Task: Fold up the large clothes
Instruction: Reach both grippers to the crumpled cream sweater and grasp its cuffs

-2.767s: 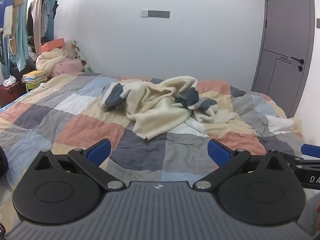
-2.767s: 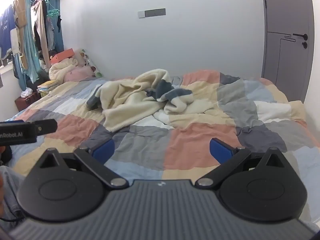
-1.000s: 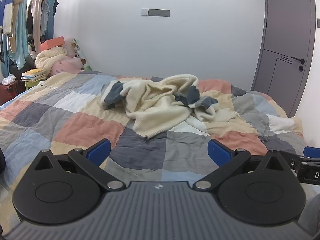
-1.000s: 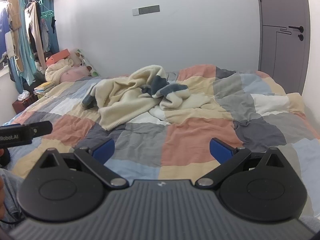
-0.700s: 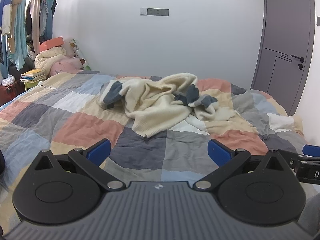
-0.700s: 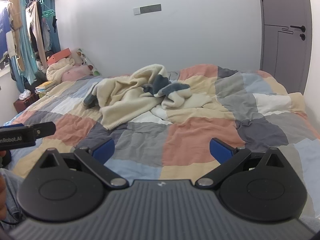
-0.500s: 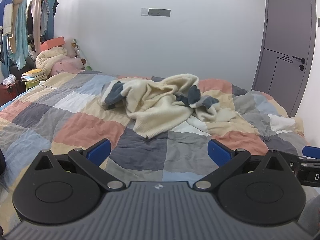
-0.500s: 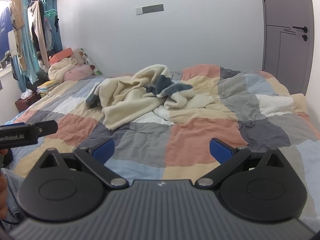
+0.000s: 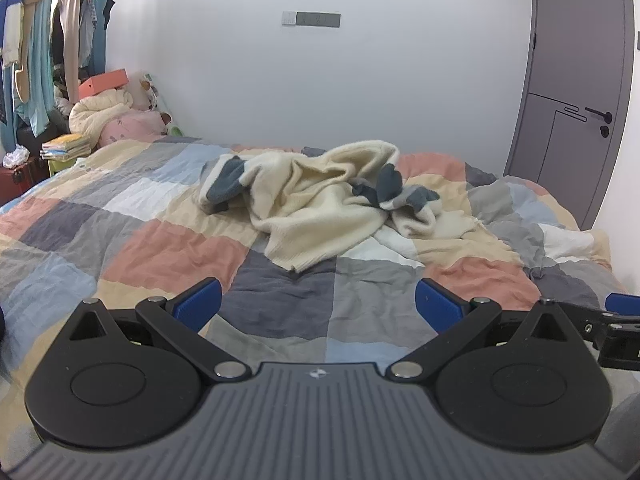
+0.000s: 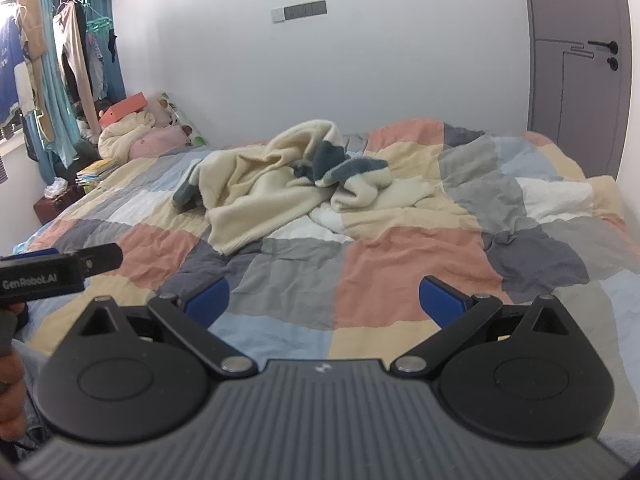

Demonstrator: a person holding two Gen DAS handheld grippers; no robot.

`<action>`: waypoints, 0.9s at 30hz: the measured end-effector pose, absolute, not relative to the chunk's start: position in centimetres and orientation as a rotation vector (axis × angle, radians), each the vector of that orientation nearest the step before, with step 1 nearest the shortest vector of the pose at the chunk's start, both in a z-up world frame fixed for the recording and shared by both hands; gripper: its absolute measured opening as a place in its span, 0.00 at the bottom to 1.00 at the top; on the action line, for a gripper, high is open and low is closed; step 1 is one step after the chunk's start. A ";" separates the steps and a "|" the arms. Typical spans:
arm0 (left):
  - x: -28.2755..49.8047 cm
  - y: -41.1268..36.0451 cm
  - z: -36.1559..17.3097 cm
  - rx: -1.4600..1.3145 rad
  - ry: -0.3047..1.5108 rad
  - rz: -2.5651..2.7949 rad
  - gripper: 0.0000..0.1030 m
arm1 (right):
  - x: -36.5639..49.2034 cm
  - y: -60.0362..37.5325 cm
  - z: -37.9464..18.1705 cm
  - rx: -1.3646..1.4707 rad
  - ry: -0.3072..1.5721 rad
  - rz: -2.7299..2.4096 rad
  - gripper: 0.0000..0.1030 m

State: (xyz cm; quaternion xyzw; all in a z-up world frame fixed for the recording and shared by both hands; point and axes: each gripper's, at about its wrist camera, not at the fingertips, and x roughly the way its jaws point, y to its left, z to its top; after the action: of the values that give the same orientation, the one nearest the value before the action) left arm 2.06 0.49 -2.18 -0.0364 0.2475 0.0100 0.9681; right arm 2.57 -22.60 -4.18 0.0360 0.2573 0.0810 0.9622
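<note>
A crumpled cream garment with dark blue-grey patches (image 9: 320,204) lies bunched on the patchwork bed quilt (image 9: 168,248), towards the far middle. It also shows in the right wrist view (image 10: 280,184). My left gripper (image 9: 318,306) is open and empty, held over the near part of the bed, well short of the garment. My right gripper (image 10: 324,300) is open and empty, also over the near part of the quilt (image 10: 400,264). The left gripper's body (image 10: 60,270) shows at the left edge of the right wrist view.
A grey door (image 9: 576,92) stands at the right. Hanging clothes (image 9: 40,40), a pile of bedding and soft toys (image 9: 116,116) and stacked books (image 9: 66,146) sit at the far left. A white wall runs behind the bed.
Both grippers have shifted only slightly; the view sways a little. The garment has not moved and both grippers stay open.
</note>
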 end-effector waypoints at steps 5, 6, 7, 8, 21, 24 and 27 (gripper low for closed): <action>3.5 1.0 -2.8 -0.094 0.517 0.018 1.00 | 3.6 -22.8 -4.3 0.080 0.543 0.167 1.00; 3.9 1.1 -2.7 -0.102 0.512 0.011 1.00 | 3.9 -22.9 -4.3 0.082 0.545 0.167 1.00; 4.2 1.3 -2.6 -0.104 0.507 0.009 1.00 | 4.1 -22.9 -4.2 0.082 0.545 0.167 1.00; 4.6 1.4 -2.4 -0.102 0.499 0.011 1.00 | 4.4 -22.9 -4.1 0.083 0.543 0.167 1.00; 11.3 3.1 -0.7 -0.106 0.486 0.037 1.00 | 10.9 -22.1 -0.7 0.132 0.523 0.211 1.00; 13.7 3.5 -1.0 -0.092 0.505 0.041 1.00 | 12.8 -21.8 -0.5 0.155 0.525 0.257 1.00; 16.4 3.7 -1.8 -0.091 0.521 0.045 1.00 | 14.9 -21.4 -0.5 0.164 0.522 0.281 1.00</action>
State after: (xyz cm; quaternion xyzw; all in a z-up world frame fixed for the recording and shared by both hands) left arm 16.45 3.68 -1.80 -0.0449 0.2572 0.0222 0.9651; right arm 14.88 -21.36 -0.45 0.0807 0.2571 0.1382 0.9531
